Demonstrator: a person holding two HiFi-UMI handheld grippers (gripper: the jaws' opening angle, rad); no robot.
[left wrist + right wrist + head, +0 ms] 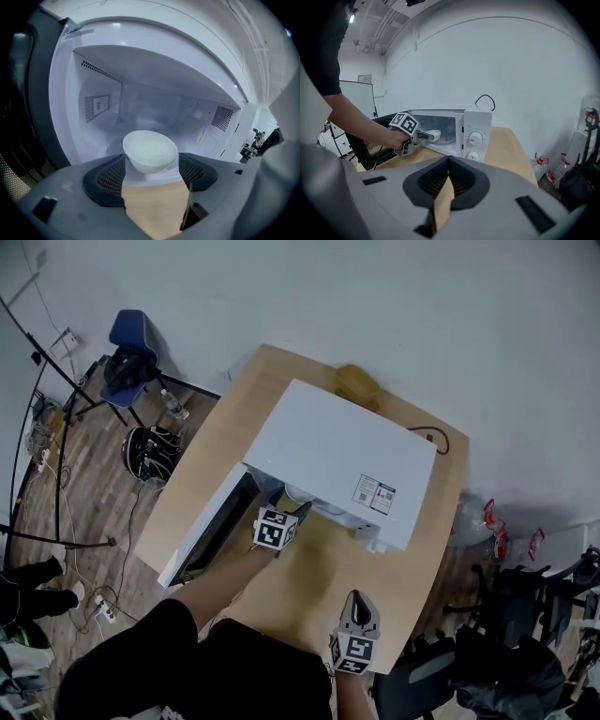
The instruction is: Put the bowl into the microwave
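Left gripper view: at frame centre, the left claw (152, 164) grips the white bowl (150, 151) by its sides, level at the mouth of the open microwave (154, 89), likely to clear the sill. The right claw (448, 164), pinched shut and empty, idles above the table (508, 143).

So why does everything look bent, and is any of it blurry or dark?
Left gripper view: the wide lens curves the microwave cavity, the corners go black, the bowl looks soft. Right gripper view: the wall arches, dark rim all round. Head view: even light, faint shadows, slight bulge.
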